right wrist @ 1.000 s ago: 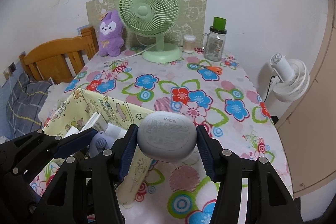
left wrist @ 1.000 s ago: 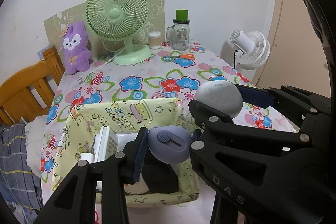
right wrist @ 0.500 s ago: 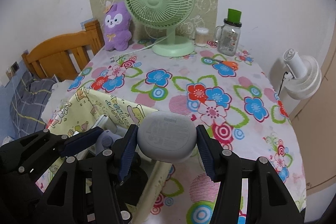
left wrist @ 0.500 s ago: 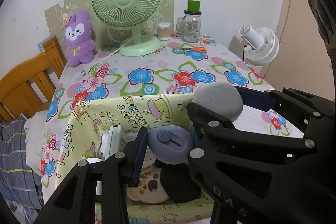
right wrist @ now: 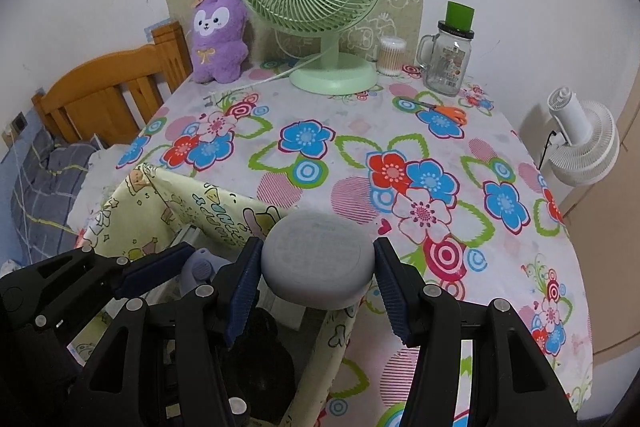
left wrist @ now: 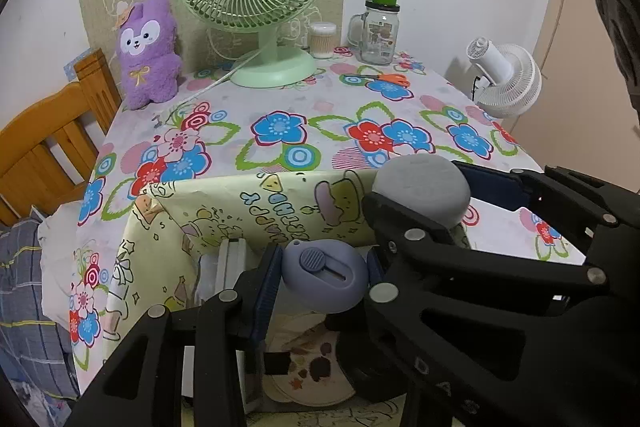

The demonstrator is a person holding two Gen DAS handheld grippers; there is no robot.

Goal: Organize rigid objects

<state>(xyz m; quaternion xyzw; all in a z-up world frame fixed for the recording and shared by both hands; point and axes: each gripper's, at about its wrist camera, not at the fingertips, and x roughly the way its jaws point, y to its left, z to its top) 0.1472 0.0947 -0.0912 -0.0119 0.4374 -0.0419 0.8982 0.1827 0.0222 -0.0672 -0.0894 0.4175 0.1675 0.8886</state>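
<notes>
Both jaws pinching: left gripper (left wrist: 324,281) purple cutter (left wrist: 325,277), right gripper (right wrist: 318,273) grey case (right wrist: 318,265); label illegible.

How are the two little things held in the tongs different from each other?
The purple cutter in the left tongs is bluish purple; the grey case in the right tongs is pale grey. The purple cutter has a round slider button on a slot; the grey case is smooth. The grey case looks bulkier. Both are rounded, gripped at their sides, and held over the yellow box.
</notes>
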